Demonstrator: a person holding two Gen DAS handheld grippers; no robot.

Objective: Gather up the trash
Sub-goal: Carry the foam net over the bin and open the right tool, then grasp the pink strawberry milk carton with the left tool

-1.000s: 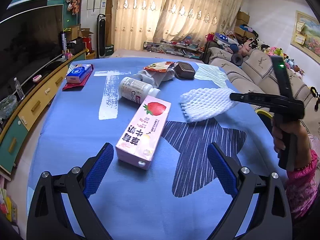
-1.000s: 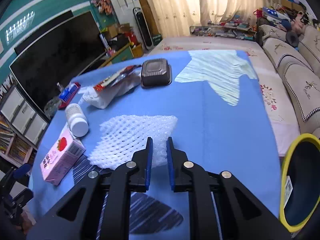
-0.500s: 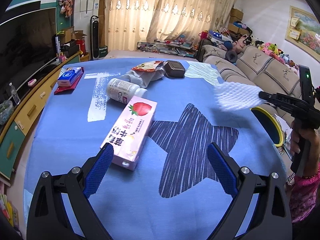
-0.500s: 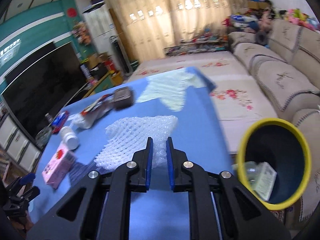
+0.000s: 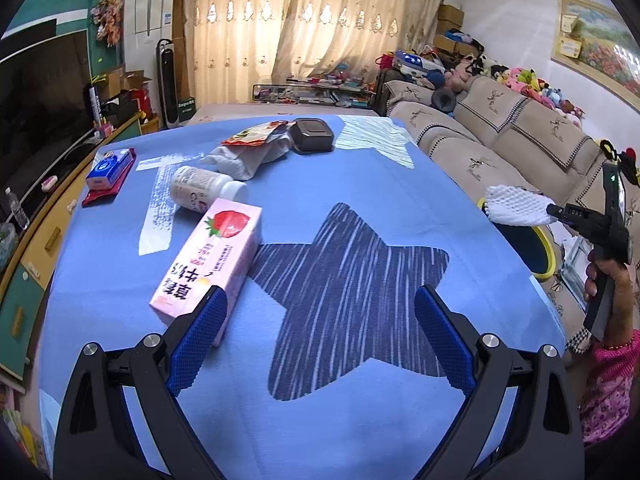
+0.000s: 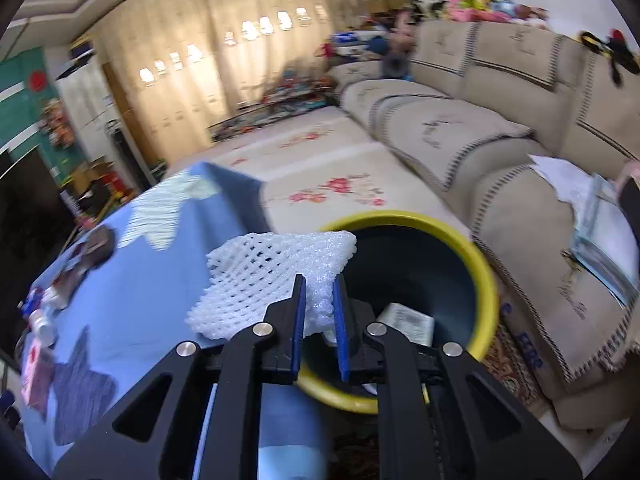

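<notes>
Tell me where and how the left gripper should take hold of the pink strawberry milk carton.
Pinch the pink carton across its long side faces near the middle, coming down from above. It lies flat, its near end by the open left gripper; the bottle crowds its far end.

Foam net (image 6: 276, 276) in right claw (image 6: 319, 300), now off table, above bin (image 6: 480, 264).

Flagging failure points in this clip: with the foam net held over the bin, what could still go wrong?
1. The right gripper pinches only one corner of the foam net; most of it hangs over the table, not the bin, so it may land outside if released now.
2. Light foam could cling to a pad.
3. The open left gripper hovers beside the pink carton, and one finger could nudge it.
</notes>
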